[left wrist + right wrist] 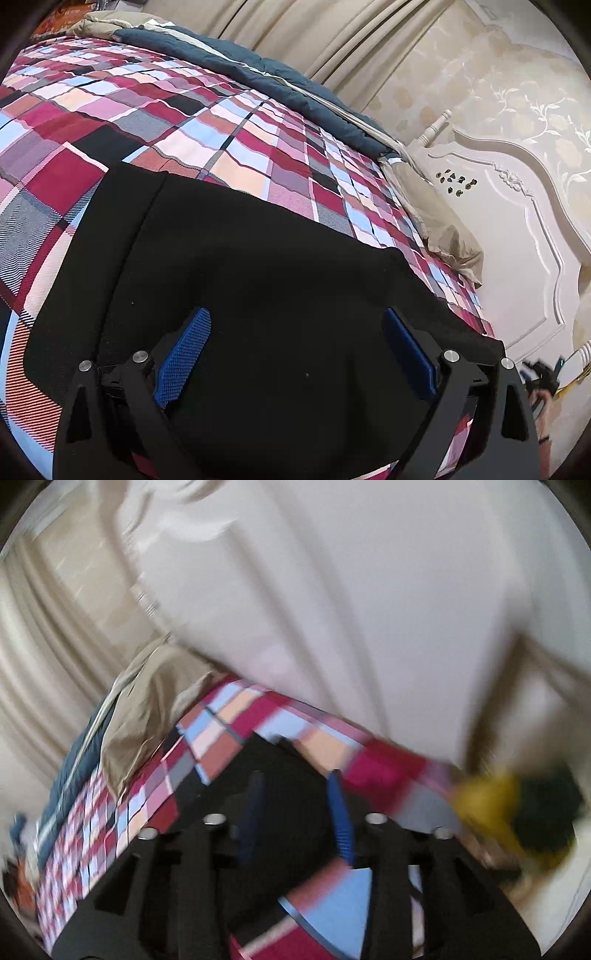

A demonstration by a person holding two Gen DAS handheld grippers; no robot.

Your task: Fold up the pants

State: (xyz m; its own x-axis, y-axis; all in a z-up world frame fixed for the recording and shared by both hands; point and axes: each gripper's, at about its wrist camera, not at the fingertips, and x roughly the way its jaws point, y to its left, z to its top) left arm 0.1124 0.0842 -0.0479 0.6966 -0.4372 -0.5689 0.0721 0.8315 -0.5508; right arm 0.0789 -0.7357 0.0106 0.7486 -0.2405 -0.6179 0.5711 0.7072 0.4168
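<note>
Black pants (258, 280) lie flat on a plaid bedspread (155, 110). My left gripper (297, 317) hovers over the near part of the pants, its blue pads (184, 354) wide apart and empty. In the blurred right wrist view, my right gripper (295, 779) is at a corner of the pants (273, 760), near the bed's edge. Its blue fingers (341, 823) stand partly apart with black cloth between them; whether they grip the cloth is unclear.
A dark blue quilt (258, 70) and a tan pillow (436, 221) lie along the far side of the bed. A white carved headboard (517, 236) stands at the right. Beige curtains (314, 33) hang behind. A yellow and dark object (517, 812) sits beside the bed.
</note>
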